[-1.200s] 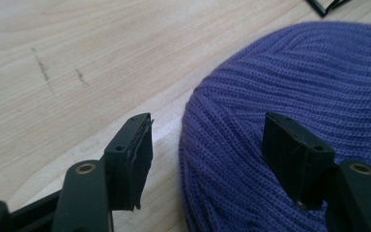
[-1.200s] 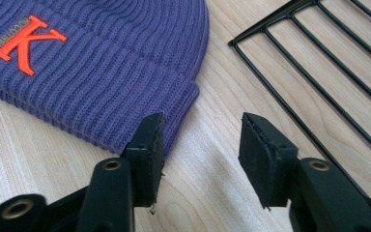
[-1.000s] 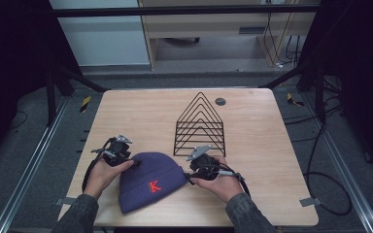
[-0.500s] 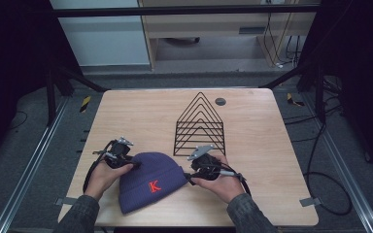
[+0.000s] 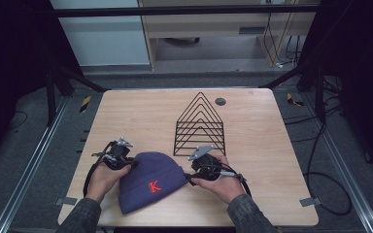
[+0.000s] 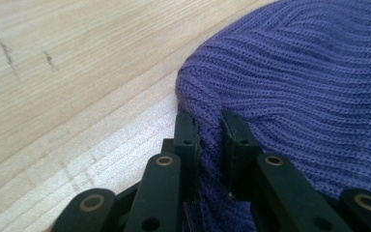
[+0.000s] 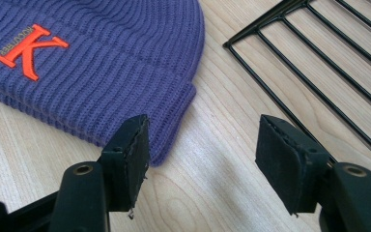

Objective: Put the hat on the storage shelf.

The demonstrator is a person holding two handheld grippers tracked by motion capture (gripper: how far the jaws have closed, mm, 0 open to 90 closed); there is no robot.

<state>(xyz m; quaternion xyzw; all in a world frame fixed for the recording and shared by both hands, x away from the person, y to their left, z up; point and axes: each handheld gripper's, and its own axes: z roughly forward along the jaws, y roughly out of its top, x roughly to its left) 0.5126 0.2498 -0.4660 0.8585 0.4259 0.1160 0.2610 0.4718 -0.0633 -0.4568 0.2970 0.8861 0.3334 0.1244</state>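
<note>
left gripper [image 6: 207, 130] pinching purple beanie's [image 5: 148, 179] edge | right gripper [image 7: 203, 159] jaws wide, beside cuff | beanie near desk's [image 5: 141, 111] front edge

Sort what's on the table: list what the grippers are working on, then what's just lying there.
In use: purple beanie, pinched at its edge by the left gripper; right gripper, jaws open beside the cuff.

Lying about: black wire rack; small dark disc.

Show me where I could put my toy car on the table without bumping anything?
The far left of the table, between its back edge and the left gripper, is bare. So is the right side, past the black wire rack. The near middle is crowded: the purple hat, both hands and the right gripper.
</note>
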